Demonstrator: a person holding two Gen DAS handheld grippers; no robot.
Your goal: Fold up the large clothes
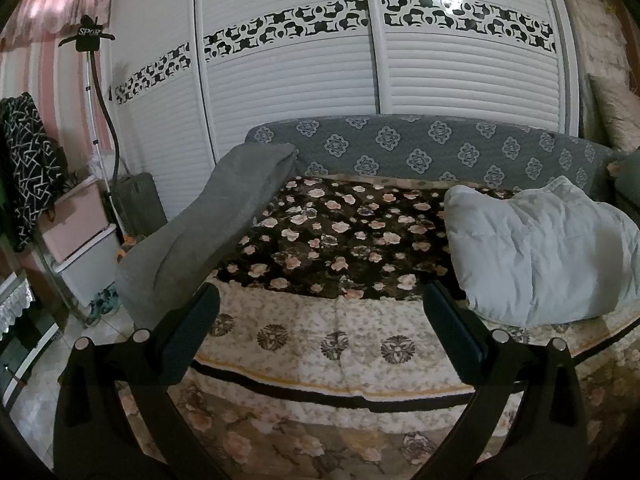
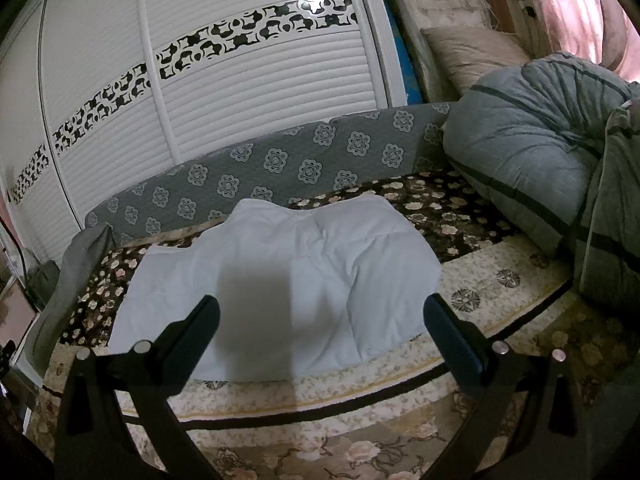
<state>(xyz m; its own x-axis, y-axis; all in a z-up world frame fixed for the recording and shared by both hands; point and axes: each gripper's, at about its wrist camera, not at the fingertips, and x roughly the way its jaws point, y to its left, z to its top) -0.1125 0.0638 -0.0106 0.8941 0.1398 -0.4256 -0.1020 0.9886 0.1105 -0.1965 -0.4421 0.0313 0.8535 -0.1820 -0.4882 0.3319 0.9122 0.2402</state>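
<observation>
A pale blue-white quilted garment point(image 2: 288, 276) lies spread and rumpled on the floral bed cover point(image 2: 460, 208). In the left wrist view the same garment point(image 1: 540, 252) sits bunched at the right. My right gripper point(image 2: 320, 316) hovers open just in front of its near edge, with nothing between its fingers. My left gripper point(image 1: 320, 304) is open over the bare bed cover point(image 1: 340, 232), left of the garment and holding nothing.
A grey towel point(image 1: 208, 224) hangs over the sofa-bed's left arm. Grey patterned backrest point(image 1: 420, 148) runs behind, white slatted wardrobe doors point(image 1: 288, 80) beyond. A grey striped duvet point(image 2: 540, 152) is heaped at the right. Pink-white drawers point(image 1: 80, 240) and a stand point(image 1: 104, 108) are at the left.
</observation>
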